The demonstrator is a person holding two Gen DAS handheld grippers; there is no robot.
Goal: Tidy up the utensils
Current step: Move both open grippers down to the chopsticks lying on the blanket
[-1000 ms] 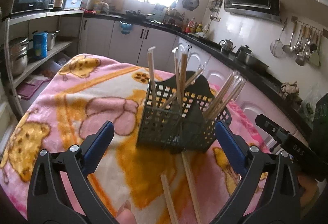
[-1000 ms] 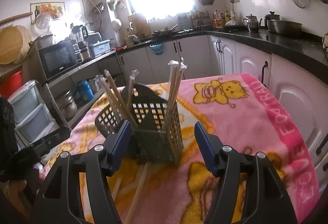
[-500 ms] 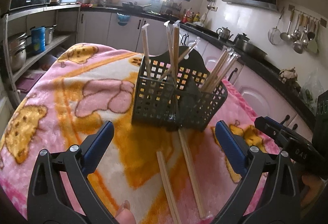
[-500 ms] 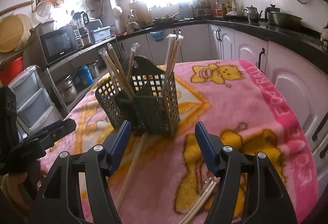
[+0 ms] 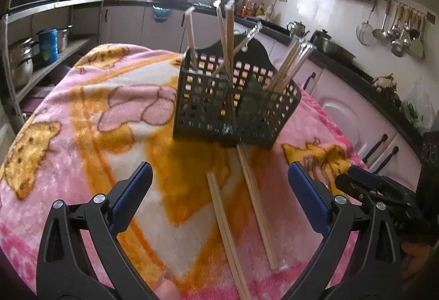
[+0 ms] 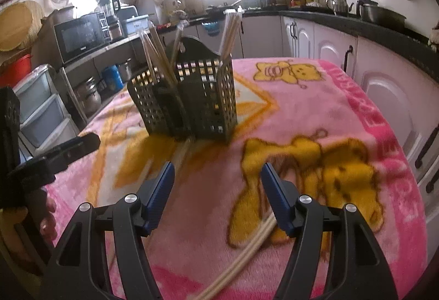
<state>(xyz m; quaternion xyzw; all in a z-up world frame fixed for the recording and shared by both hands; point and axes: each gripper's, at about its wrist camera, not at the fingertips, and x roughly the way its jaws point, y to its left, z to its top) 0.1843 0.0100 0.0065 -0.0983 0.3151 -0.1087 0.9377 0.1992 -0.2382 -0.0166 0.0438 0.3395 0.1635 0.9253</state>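
A dark grey mesh utensil basket (image 5: 236,108) stands on a pink and orange blanket (image 5: 82,118) and holds several wrapped chopstick pairs upright. It also shows in the right wrist view (image 6: 186,102). Two loose chopstick pairs (image 5: 227,231) (image 5: 258,206) lie on the blanket in front of it, between my left gripper's open jaws. My left gripper (image 5: 219,198) is open and empty above them. My right gripper (image 6: 216,195) is open and empty; another chopstick pair (image 6: 247,253) lies below it, near its right finger.
The blanket-covered table sits in a kitchen. White cabinets (image 6: 384,86) run along the right, and a shelf with pots and a microwave (image 6: 79,36) stands on the left. The other gripper shows at each view's edge (image 5: 384,195) (image 6: 55,157).
Both grippers have pulled back from the basket and risen; the basket looks smaller and farther. More of the loose chopsticks on the blanket have come into view. Both stay open.
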